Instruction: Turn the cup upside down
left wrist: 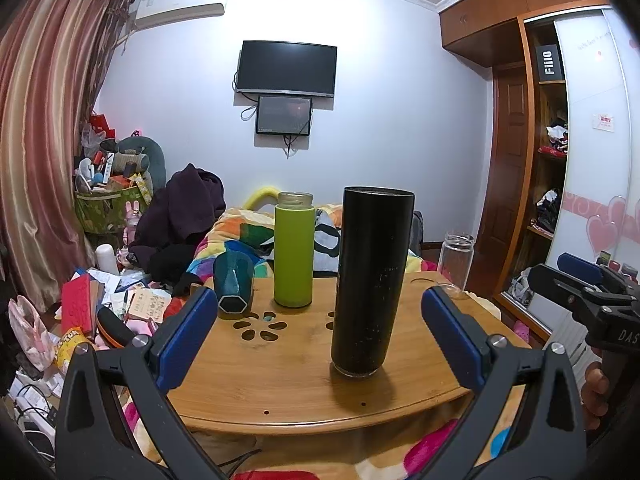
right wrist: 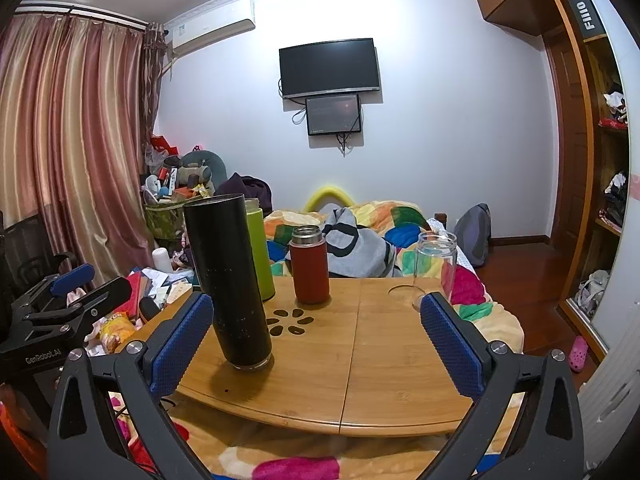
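A tall black cup (left wrist: 370,280) stands near the front of the small bamboo table (left wrist: 280,380); its glassy rim is down on the wood. It also shows in the right wrist view (right wrist: 232,280), left of centre. My left gripper (left wrist: 320,332) is open, with the black cup between its blue fingers and a little ahead of them. My right gripper (right wrist: 316,336) is open and empty; the black cup stands just by its left finger. The right gripper also shows at the right edge of the left wrist view (left wrist: 588,292).
On the table stand a green bottle (left wrist: 293,250), a dark teal hexagonal cup (left wrist: 234,284) lying tilted, a red flask (right wrist: 309,264) and a clear glass jar (right wrist: 434,266). The table sits on a bed with a colourful blanket (right wrist: 400,216). Clutter lies on the left.
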The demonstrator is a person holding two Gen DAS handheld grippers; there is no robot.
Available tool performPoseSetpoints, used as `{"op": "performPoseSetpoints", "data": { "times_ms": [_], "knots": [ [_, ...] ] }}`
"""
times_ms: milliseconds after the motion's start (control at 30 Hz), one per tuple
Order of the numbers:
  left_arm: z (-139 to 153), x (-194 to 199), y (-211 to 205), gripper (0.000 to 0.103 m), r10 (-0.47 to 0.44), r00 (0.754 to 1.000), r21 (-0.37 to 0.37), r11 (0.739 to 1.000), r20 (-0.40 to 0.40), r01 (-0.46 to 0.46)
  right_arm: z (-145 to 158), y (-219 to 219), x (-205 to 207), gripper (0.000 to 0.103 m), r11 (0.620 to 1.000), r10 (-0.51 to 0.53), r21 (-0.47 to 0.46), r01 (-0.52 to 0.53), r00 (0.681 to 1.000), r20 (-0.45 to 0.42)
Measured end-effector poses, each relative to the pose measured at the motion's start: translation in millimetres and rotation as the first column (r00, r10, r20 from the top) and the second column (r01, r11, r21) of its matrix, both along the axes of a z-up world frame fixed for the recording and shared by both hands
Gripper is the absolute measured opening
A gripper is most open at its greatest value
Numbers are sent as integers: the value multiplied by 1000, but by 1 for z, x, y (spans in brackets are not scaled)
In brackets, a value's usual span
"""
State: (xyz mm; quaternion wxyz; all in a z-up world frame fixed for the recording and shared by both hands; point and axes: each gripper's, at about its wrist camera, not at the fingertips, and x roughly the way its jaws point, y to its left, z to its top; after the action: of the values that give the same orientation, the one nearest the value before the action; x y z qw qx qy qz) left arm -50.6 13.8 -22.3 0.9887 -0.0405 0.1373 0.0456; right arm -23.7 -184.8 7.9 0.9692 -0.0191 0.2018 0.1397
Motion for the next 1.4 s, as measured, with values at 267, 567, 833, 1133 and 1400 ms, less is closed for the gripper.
{"op": "performPoseSetpoints", "data": {
  "times_ms": [267,567,833,1133,1400],
  "knots": [
    [4,-6,-2,103,-3,1000,13,1000,22,2,2,0,-2,103,1000,0,-1,0,1000,10],
    [5,-9,-6,103,-7,999,28,1000,34,6,3,-1,-4,103,1000,0,0,0,1000,14],
    [5,-9,-6,103,0,999,22,1000,38,0,4,-1,-3,103,1000,-1,2,1,1000,13],
    [5,-9,-7,103,-13,999,29,1000,33,12,3,-2,-3,103,1000,0,10,-1,1000,7],
    [4,-7,-6,103,-18,1000,17,1000,22,18,2,0,-3,103,1000,4,9,-4,1000,2]
  ]
}}
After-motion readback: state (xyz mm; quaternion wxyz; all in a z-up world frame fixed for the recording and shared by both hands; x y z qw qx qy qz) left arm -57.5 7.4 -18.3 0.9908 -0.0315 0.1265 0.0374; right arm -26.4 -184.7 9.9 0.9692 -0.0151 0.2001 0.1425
